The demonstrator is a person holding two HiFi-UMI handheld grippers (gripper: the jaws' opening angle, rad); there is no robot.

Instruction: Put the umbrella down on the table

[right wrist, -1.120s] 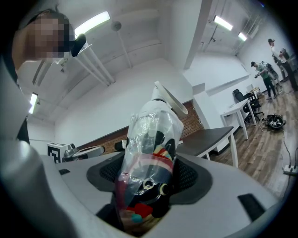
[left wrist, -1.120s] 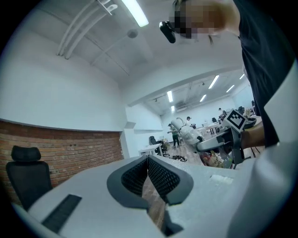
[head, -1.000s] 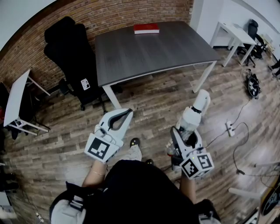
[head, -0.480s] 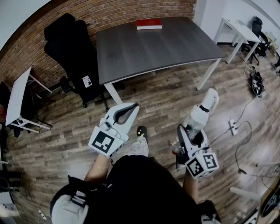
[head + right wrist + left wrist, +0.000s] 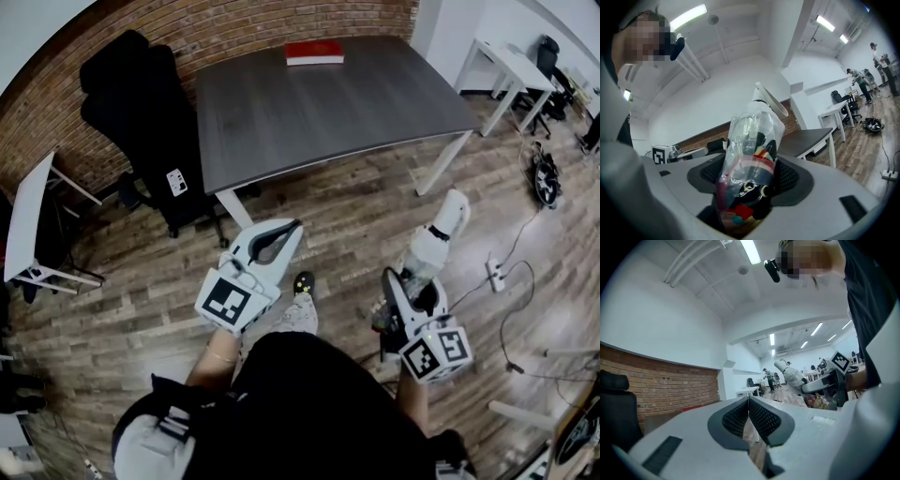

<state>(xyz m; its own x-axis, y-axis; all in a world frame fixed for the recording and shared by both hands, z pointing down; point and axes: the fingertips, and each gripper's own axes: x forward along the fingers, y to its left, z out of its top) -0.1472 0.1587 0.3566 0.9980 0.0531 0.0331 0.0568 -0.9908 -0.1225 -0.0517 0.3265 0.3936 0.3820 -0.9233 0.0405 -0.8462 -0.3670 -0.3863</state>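
Note:
A folded umbrella in a clear plastic sleeve sticks forward out of my right gripper, which is shut on its dark patterned lower part. Its white end points towards the dark grey table, which stands ahead across bare floor. My left gripper is held level at the left, with its jaws together at the tips and nothing between them. In the left gripper view the umbrella and the right gripper show off to the right.
A red book lies at the table's far edge. A black office chair stands left of the table by the brick wall. White desks stand at far left and far right. A power strip and cables lie on the floor at right.
Both grippers have moved forward a little towards the table as the person steps on. The umbrella stays in the right gripper's grip.

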